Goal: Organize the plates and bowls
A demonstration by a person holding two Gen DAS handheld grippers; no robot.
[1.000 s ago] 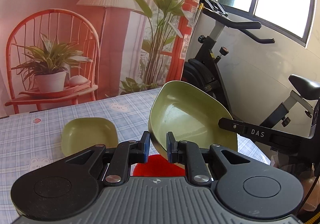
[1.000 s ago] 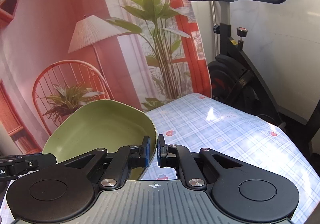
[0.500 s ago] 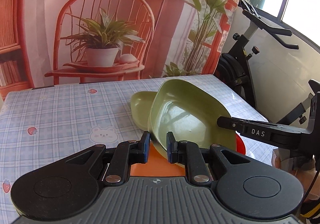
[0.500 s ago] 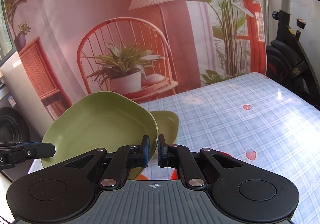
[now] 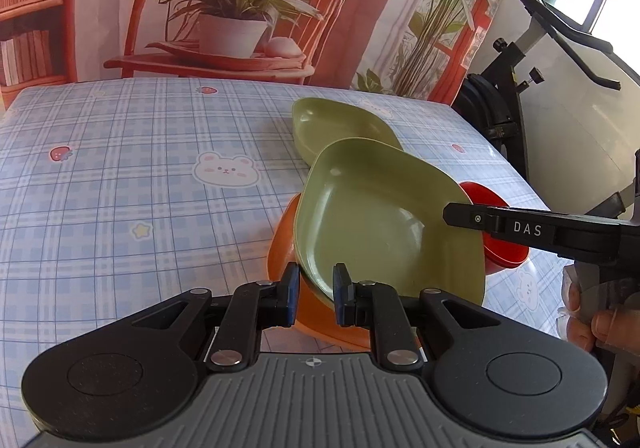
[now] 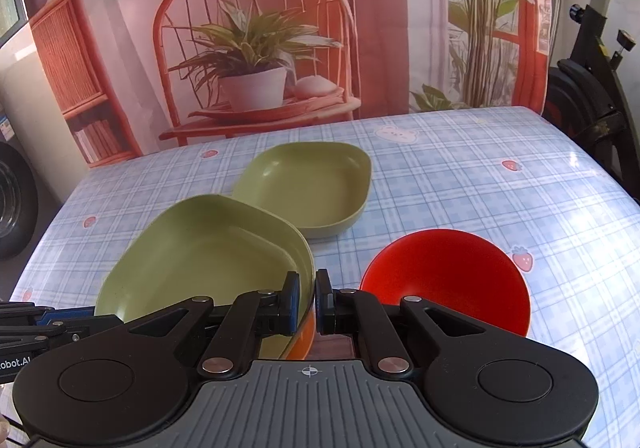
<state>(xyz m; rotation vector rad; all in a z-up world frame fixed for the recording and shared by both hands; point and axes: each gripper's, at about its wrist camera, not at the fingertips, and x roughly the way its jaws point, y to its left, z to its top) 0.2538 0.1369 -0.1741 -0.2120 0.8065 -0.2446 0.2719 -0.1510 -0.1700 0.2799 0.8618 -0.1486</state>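
Now both hand-held grippers, left hand-held gripper [image 5: 314,298] and right hand-held gripper [image 6: 307,302], clamp the large green plate's [image 5: 372,224] rim; lower level onto the orange plate [image 5: 282,244], release together.

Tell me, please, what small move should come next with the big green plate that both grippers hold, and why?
Probably lower it a little onto the orange plate. The left gripper and right gripper each pinch the big green plate by its rim, and it hangs tilted right above the orange one.
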